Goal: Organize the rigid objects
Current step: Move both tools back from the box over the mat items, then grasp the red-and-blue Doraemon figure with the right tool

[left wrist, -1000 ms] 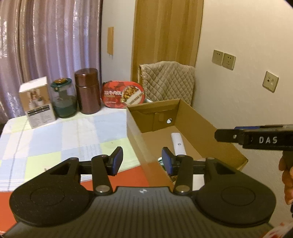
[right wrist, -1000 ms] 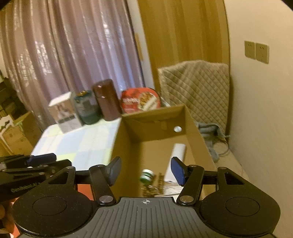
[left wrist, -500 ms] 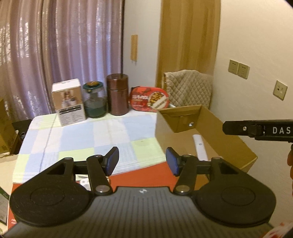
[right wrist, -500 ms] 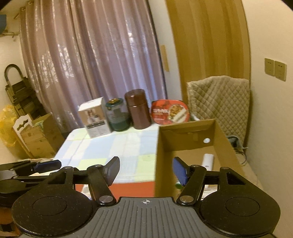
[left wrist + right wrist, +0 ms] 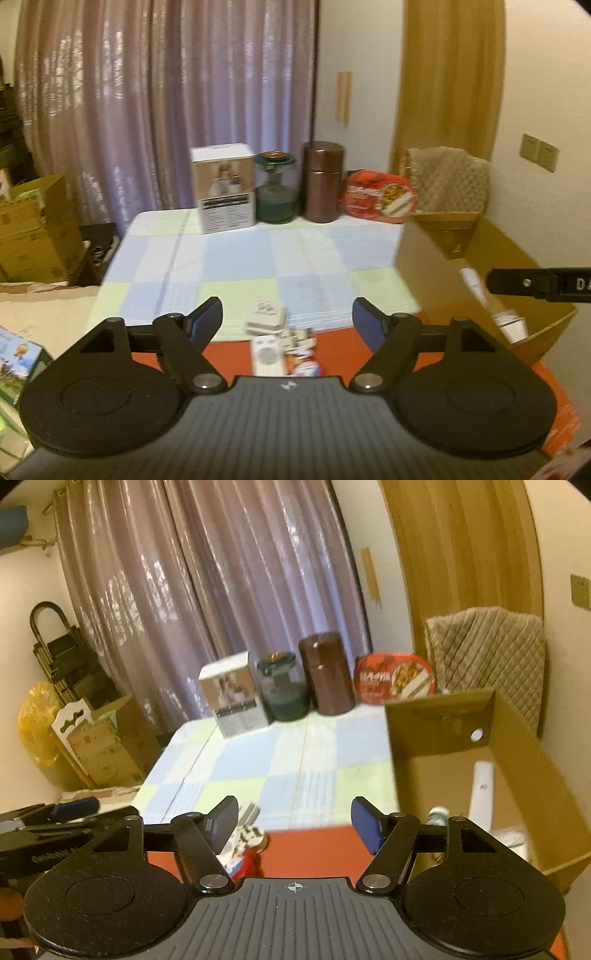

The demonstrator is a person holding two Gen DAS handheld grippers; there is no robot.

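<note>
Since the earlier frames both views have been swung away from the cardboard box (image 5: 436, 273), and a heap of small white parts (image 5: 275, 332) at the bench's near edge has been brought into sight. The heap lies directly ahead of the left gripper (image 5: 288, 321), whose empty jaws are opening; its long axis cannot be told. The right gripper (image 5: 293, 821), also empty and opening, is set further right, so the left is judged nearer.

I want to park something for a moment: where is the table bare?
The checked cloth is bare between the back row, from white box to red tin, and the small white items at its near edge. The cardboard box crowds the right.
</note>
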